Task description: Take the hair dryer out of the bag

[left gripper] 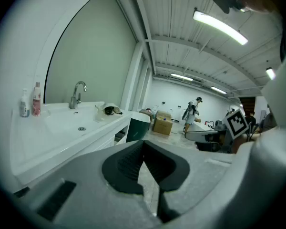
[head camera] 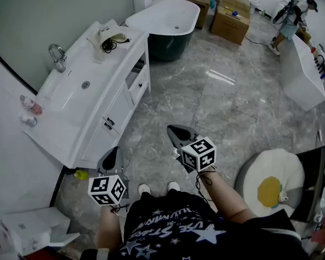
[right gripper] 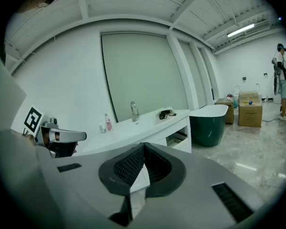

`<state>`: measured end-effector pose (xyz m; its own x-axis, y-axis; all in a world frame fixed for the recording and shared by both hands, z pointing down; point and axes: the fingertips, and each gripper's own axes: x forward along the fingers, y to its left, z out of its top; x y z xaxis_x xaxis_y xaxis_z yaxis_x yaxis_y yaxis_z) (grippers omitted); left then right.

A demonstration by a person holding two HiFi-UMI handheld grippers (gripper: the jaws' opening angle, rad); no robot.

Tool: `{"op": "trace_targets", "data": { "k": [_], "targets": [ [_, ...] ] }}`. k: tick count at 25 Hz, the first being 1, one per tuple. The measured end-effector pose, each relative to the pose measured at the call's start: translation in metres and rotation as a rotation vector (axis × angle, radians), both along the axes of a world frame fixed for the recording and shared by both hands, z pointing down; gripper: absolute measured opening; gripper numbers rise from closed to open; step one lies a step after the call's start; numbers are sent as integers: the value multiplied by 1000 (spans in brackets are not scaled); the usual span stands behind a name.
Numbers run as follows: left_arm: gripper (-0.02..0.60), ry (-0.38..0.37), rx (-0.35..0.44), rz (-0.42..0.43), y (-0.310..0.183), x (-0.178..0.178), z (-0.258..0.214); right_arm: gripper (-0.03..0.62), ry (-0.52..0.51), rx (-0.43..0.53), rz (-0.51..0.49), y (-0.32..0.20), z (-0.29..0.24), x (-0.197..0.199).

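A pale cloth bag (head camera: 105, 36) lies on the far end of the white vanity counter (head camera: 54, 129), with the black hair dryer and its cord (head camera: 115, 41) showing at its mouth. The same bag (left gripper: 108, 110) (right gripper: 166, 113) is small in both gripper views. My left gripper (head camera: 112, 157) is shut and empty, held low in front of the vanity, far from the bag. Over the floor to its right, my right gripper (head camera: 176, 131) is also shut with nothing in it. Both point slightly down.
The vanity has a sink with a chrome tap (head camera: 57, 57) and two bottles (head camera: 31, 105) at its near end. A dark green bathtub (head camera: 168, 23) stands beyond it, then cardboard boxes (head camera: 230, 16). A person (head camera: 290, 16) stands at the far right. A chair with a cushion (head camera: 273, 183) is close on my right.
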<state>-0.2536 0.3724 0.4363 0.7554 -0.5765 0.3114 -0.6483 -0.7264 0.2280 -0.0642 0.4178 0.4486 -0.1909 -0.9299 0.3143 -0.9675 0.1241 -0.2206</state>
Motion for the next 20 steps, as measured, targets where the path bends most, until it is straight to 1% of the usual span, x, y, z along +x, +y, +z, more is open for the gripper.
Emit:
{"op": "trace_targets", "data": {
  "k": [4, 7, 12, 16, 18, 20],
  "targets": [
    [20, 4, -12, 12, 5, -7, 4, 2, 7, -2, 25, 10, -1, -6],
    [21, 10, -10, 28, 11, -5, 4, 2, 12, 9, 29, 18, -7, -7],
    [21, -4, 1, 57, 26, 11, 8, 2, 1, 10, 39, 33, -4, 4],
    [21, -3, 6, 47, 33, 33, 9, 2, 4, 27, 25, 40, -5, 21],
    [23, -10, 31, 25, 37, 42, 8, 2, -12, 28, 18, 44, -6, 30],
    [31, -17, 89, -6, 41, 49, 2, 3, -14, 29, 0, 44, -6, 35]
  ]
}}
